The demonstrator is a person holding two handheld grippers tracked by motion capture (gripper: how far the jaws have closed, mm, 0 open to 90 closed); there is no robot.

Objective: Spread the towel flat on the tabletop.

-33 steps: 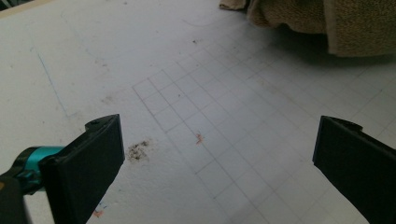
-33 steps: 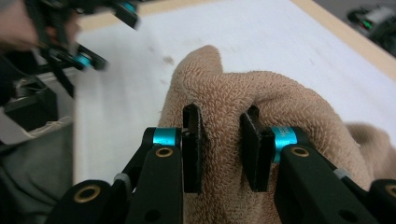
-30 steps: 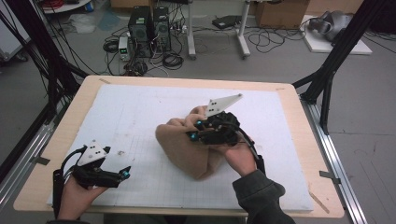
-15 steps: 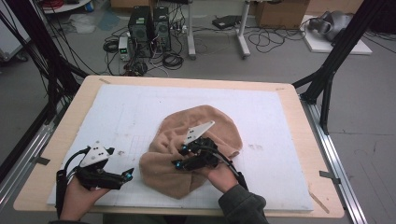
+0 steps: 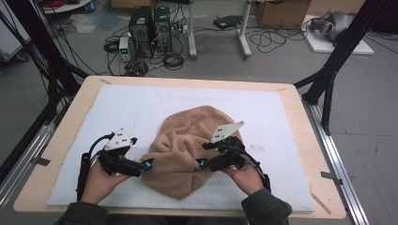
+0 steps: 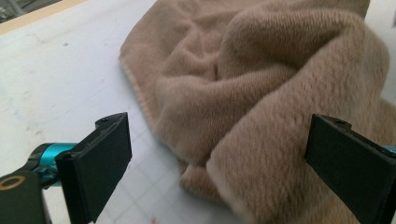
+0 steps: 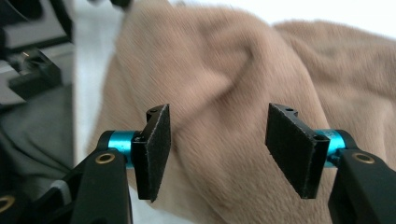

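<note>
Between both tools — tan cloth (image 5: pixel 187 150), rumpled on the worktop (image 5: pixel 84 112). Left tool (image 5: pixel 148 164) gapes wide at its edge; right tool (image 5: pixel 202 163) half-open over a fold. Best: pinch hem only, spread evenly.

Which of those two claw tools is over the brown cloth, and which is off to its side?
The right gripper is over the brown cloth. The left gripper sits at the cloth's left edge, over the white mat.
</note>
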